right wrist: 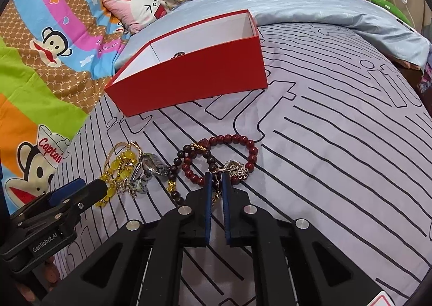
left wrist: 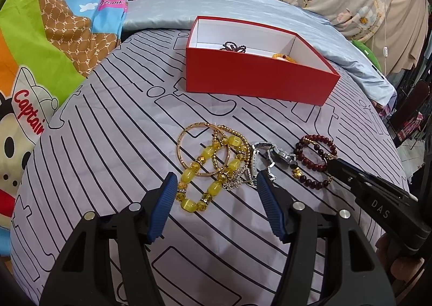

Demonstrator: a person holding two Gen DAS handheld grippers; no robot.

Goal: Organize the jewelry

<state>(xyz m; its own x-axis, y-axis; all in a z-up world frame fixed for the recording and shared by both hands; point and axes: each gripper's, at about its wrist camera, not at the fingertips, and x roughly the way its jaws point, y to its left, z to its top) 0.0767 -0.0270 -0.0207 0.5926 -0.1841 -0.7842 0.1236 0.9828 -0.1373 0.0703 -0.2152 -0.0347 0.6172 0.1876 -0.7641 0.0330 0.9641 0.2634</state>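
A jewelry pile lies on the striped sheet: gold bangles [left wrist: 189, 141], a yellow bead bracelet [left wrist: 210, 171] [right wrist: 118, 168], a silver watch [left wrist: 266, 154] [right wrist: 151, 168] and a dark red bead bracelet [left wrist: 316, 162] [right wrist: 229, 144]. My left gripper [left wrist: 216, 181] [right wrist: 89, 187] stands open, its blue pads on either side of the yellow bracelet and a silver chain. My right gripper [right wrist: 216, 180] [left wrist: 330, 164] is shut on the near side of the dark red bead bracelet, which rests on the sheet. Beyond stands an open red box [left wrist: 256, 81] [right wrist: 194, 81] holding a dark bead string [left wrist: 233, 46] and an orange bracelet [left wrist: 286, 57].
A silver flower charm [right wrist: 237, 171] lies by the red bracelet. A light blue quilt [left wrist: 243, 9] is bunched behind the box. A cartoon blanket [left wrist: 54, 36] and a pink pillow [right wrist: 135, 11] lie on the left. The bed drops off at the right edge [left wrist: 399, 144].
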